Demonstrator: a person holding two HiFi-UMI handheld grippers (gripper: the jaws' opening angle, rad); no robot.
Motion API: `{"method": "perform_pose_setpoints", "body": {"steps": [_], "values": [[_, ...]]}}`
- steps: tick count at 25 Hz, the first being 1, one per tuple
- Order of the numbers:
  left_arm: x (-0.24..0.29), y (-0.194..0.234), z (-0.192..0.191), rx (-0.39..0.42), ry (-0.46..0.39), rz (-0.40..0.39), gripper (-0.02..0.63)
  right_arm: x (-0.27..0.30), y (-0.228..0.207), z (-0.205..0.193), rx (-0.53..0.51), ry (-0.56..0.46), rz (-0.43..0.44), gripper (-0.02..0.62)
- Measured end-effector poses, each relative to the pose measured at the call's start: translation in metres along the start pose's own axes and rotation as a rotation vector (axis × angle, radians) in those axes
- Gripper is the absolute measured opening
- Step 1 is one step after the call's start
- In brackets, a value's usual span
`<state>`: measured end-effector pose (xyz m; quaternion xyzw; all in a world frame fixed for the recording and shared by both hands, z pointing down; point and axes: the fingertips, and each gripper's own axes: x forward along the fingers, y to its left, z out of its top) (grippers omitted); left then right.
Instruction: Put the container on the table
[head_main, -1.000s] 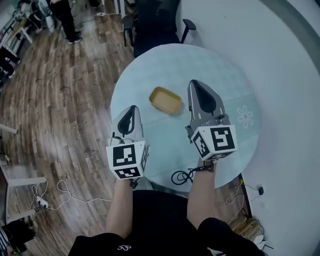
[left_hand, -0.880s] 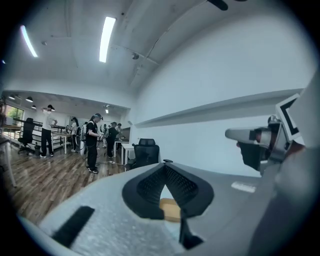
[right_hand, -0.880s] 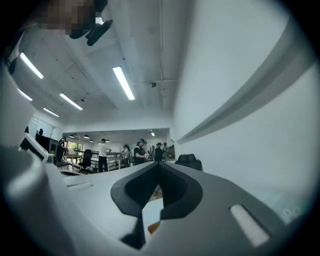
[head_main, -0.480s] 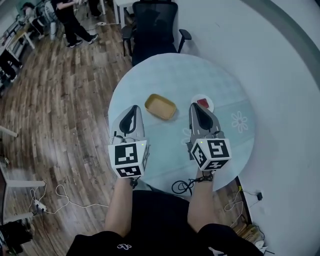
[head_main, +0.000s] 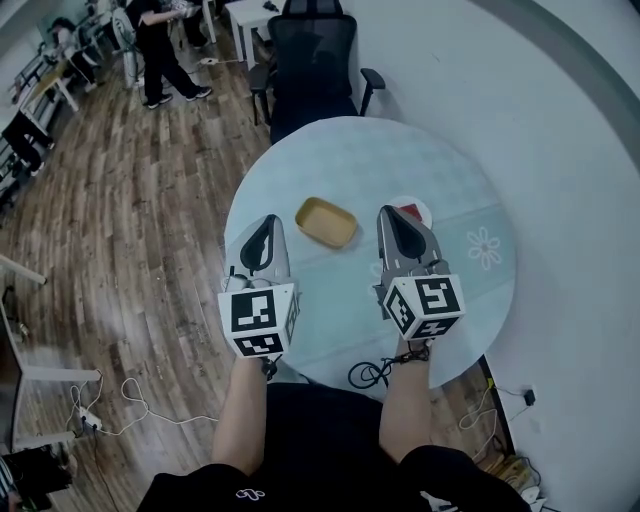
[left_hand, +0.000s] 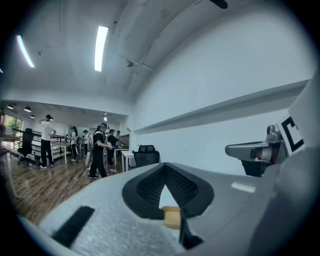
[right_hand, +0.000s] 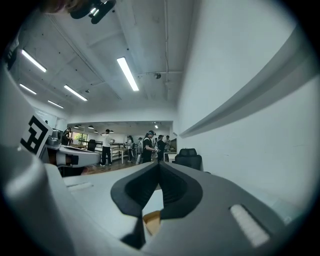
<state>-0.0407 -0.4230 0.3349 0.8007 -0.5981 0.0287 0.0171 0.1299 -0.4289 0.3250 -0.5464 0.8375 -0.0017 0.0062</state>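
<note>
right gripper (head_main: 392, 213) sits further back toward the person than a second ago. it now uncovers a small white plate (head_main: 410, 211) with a red thing on it, just past its tip. left gripper (head_main: 268, 221) has hardly shifted in the head view.

container (head_main: 327, 222): yellow, shallow, rounded corners, empty. it rests flat on the round pale desk (head_main: 400, 150), left of centre. it lies between the two gripper tips and is clear of both.

left gripper: left gripper view shows the jaws together at the tip (left_hand: 165, 165), nothing held. a bit of the container (left_hand: 171, 216) shows through the gap below the pads.

right gripper: right gripper view shows the jaws closed tip to tip (right_hand: 159, 162), nothing between them. a sliver of the container (right_hand: 151, 220) shows low in the gap.

both grippers are held side by side over the near half of the desk.

surroundings: black chair (head_main: 318, 60) at the far side of the desk. black cable (head_main: 370, 375) at the near edge. wood floor (head_main: 120, 220) to the left, with people (head_main: 165, 50) standing far off.
</note>
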Motion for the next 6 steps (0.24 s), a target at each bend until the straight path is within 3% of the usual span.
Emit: {"method": "perform_pose_setpoints", "body": {"steps": [6], "values": [[-0.007, -0.003, 0.011, 0.020, -0.018, -0.003, 0.002, -0.004, 0.009, 0.012, -0.022, -0.026, 0.027, 0.009]]}}
